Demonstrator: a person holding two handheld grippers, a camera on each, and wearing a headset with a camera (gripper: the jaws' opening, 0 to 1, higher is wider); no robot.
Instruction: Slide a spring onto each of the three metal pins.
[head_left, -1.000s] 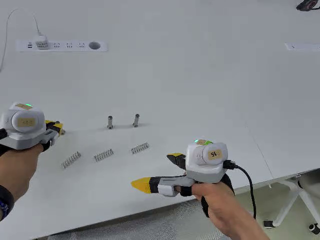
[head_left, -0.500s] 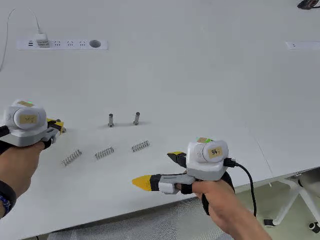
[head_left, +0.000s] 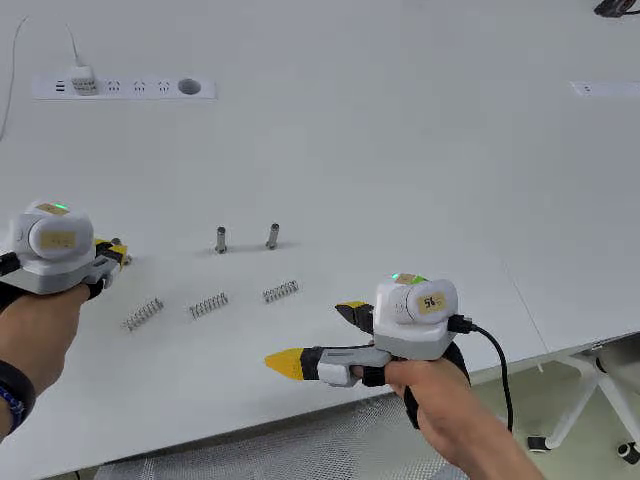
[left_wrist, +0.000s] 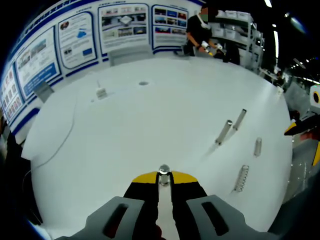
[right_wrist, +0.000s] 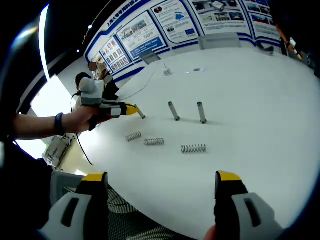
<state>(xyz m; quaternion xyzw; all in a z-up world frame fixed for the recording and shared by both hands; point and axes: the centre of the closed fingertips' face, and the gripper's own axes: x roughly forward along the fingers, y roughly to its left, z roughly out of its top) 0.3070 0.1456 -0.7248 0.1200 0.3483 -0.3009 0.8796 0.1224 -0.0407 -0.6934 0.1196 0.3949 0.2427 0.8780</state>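
Observation:
Two metal pins stand upright on the white table. Three springs lie in a row in front of them. My left gripper is at the far left, shut on the third pin, whose round head shows between the yellow tips. From the right gripper view, that pin slants from the left gripper down to the tabletop. My right gripper hovers near the front edge, open and holding nothing, right of the springs.
A white power strip with a plug and cable lies at the back left, and a second strip at the back right. The table's front edge runs just under my right hand. A person stands beyond the far side.

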